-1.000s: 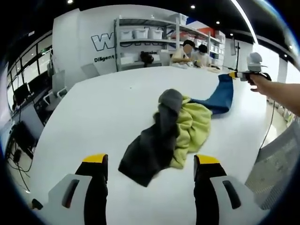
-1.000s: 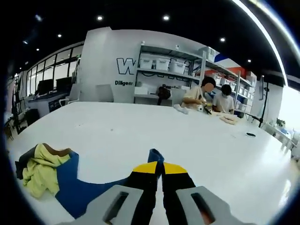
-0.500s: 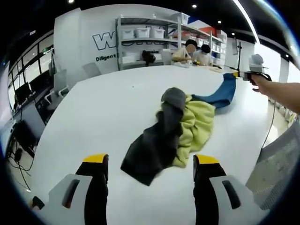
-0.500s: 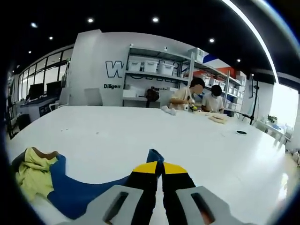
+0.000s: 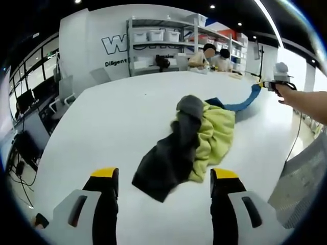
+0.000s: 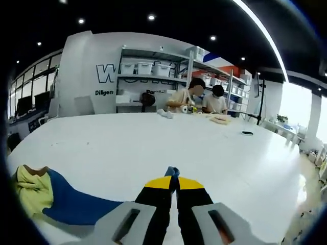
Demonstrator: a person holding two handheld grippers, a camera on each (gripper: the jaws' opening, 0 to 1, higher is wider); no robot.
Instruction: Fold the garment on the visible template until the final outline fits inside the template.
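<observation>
Crumpled soft garment, blue sleeve stretched

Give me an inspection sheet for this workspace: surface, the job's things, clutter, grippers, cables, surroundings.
Surface: large white table, glossy; no template outline that I can make out.
Job's things: crumpled garment in yellow-green, dark grey and blue, lying in a heap; its blue part is stretched out toward the right gripper.
Clutter: small dark object far across the table.
Grippers: left gripper open, above the table short of the heap; right gripper shut on the blue part's end.
Cables: thin dark cable hanging below the person's forearm.
Surroundings: shelving with white bins, two seated people at the far end, wall lettering, ceiling spotlights.
</observation>
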